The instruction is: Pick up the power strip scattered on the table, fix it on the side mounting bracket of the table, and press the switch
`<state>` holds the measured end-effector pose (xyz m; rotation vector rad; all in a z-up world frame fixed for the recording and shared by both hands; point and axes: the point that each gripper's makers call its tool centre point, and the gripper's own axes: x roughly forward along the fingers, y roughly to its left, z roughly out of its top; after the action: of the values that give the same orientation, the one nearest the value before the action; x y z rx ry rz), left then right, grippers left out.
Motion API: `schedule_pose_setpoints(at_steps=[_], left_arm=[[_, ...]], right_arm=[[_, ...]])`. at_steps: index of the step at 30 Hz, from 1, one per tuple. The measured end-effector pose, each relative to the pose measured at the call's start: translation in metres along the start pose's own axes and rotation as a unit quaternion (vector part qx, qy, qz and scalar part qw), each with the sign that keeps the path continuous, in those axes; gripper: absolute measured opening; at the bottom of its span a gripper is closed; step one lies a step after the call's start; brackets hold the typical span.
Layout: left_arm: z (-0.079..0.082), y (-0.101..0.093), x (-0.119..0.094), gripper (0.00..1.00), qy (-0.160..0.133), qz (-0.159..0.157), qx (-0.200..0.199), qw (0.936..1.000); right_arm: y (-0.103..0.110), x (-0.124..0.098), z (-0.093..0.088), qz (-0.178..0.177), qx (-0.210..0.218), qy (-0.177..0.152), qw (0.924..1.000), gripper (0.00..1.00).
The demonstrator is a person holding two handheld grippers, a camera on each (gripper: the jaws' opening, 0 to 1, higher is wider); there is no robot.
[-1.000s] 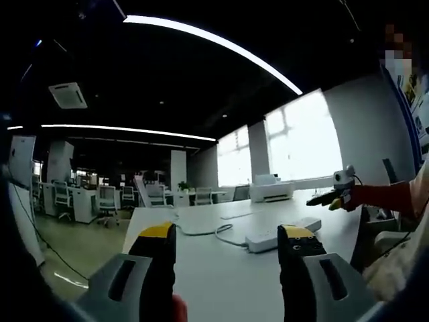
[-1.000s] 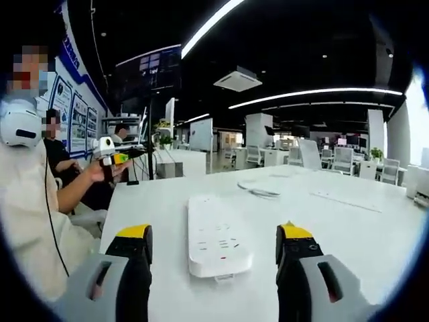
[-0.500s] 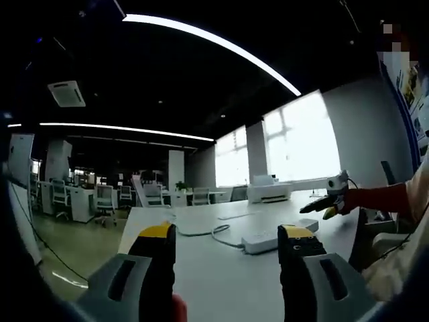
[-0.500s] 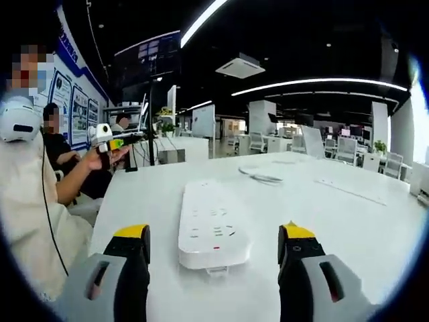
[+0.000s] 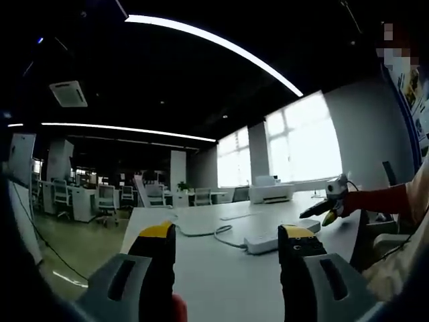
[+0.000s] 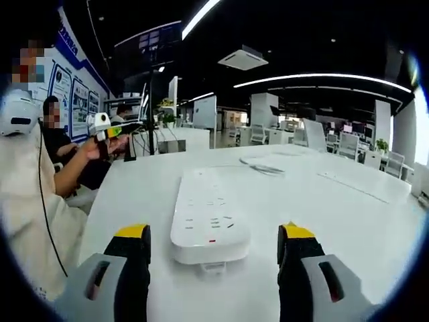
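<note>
A white power strip [image 6: 206, 216] lies flat on the white table [image 6: 348, 221], its near end between and just beyond my right gripper's [image 6: 213, 241] yellow-tipped jaws, which stand open and apart from it. Its white cable [image 6: 261, 169] curls away at the far end. In the left gripper view the same strip [image 5: 268, 241] lies further off, partly behind the right jaw, with its cable [image 5: 214, 234] looping left. My left gripper [image 5: 228, 243] is open with nothing between its jaws. The right gripper [image 5: 322, 208] comes in from the right, held by a red-sleeved arm.
A white printer [image 5: 271, 190] stands at the table's far end by bright windows. A person's body in light clothes [image 6: 33, 201] is close on the left of the right gripper view. Other people sit behind, by desks. Office chairs [image 6: 342, 157] stand beyond.
The right gripper has come closer and lower to the strip's near end, which looks larger now. In the left gripper view it has dipped towards the table.
</note>
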<state>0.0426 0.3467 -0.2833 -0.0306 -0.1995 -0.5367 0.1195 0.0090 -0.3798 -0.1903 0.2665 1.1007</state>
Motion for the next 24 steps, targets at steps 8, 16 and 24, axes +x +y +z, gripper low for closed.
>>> schedule_pose_setpoints(at_steps=[8,16,24], left_arm=[[0.0013,0.0022,-0.0019,0.66,-0.001,0.003,0.001,1.0],[0.0013,0.0032,-0.0025,0.66,-0.001,0.005,0.0,1.0],[0.0015,0.0019,-0.002,0.66,0.0,0.003,0.001,1.0]], right_arm=[[0.0046,0.0051,-0.0045,0.007,0.0,0.005,1.0,0.72],[0.0055,0.0055,-0.0039,0.006,-0.003,0.008,0.9999,0.7],[0.0067,0.0061,-0.0082,0.009,-0.007,0.017,0.9998,0.68]])
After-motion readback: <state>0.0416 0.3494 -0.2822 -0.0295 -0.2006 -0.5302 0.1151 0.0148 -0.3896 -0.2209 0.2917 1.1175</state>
